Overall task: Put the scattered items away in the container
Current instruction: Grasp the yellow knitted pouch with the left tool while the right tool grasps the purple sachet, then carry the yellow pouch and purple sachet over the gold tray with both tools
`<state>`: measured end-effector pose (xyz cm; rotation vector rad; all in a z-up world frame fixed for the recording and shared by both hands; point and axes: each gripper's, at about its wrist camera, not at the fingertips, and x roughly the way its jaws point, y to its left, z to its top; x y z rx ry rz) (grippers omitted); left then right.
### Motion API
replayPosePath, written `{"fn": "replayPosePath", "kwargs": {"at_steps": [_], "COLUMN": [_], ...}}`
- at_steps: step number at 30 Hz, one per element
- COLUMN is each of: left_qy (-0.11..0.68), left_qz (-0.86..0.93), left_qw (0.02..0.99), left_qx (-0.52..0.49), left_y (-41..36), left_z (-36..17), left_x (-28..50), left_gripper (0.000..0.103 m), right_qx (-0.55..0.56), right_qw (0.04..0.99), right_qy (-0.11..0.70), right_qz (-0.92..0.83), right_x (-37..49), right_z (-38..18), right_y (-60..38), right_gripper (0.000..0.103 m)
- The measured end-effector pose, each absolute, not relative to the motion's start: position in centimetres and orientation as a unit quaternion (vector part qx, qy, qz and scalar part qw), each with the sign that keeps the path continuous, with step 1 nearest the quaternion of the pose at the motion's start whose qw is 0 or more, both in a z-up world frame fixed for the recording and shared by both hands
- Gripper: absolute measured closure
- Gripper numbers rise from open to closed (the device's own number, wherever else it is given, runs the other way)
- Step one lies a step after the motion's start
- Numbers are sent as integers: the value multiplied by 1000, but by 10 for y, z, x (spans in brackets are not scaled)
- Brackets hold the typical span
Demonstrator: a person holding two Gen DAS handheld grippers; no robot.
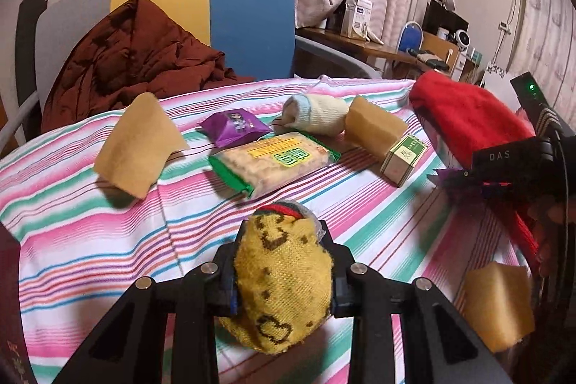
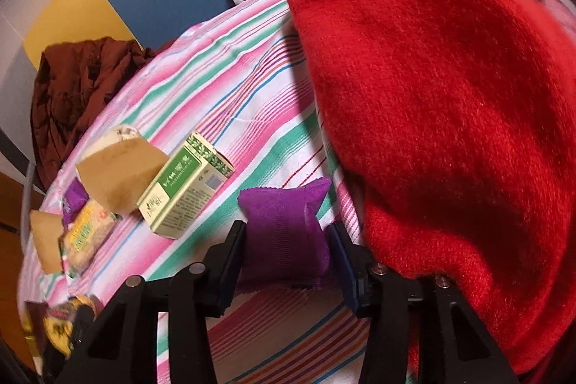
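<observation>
My left gripper (image 1: 282,261) is shut on a rolled yellow sock (image 1: 284,297) with a dark pattern, held just above the striped tablecloth (image 1: 108,240). In the right wrist view that sock (image 2: 59,326) shows at the bottom left corner. My right gripper (image 2: 286,234) is shut on a purple snack packet (image 2: 284,215) that bulges between the pads, beside a big red woolly cloth (image 2: 450,96). From the left wrist view the right gripper (image 1: 464,173) sits at the right edge with the purple packet in it.
On the cloth lie a biscuit pack (image 1: 273,161), a second purple packet (image 1: 234,126), a pale rolled sock (image 1: 313,114), a green and white box (image 2: 187,189) and three tan sponges (image 1: 136,146) (image 1: 374,126) (image 1: 498,305). A dark red box edge (image 1: 10,330) is at the lower left. A chair with a brown jacket (image 1: 136,53) stands behind.
</observation>
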<state>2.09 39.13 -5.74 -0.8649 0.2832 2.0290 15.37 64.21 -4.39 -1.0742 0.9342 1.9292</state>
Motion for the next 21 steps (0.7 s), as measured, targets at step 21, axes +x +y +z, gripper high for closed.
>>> {"fn": "replayPosePath", "kwargs": {"at_steps": [21], "left_qy": [74], "left_qz": [825], "left_qw": [438], "left_qx": [-348], "left_y": [349], "left_z": [-52], "left_x": [37], "left_gripper": [71], "right_qx": [-387], "right_qw": [300], "right_qy": [356], "right_qz": [796], "right_x": [132], "right_z": [-32], "right_y": [628], "right_gripper": [66]}}
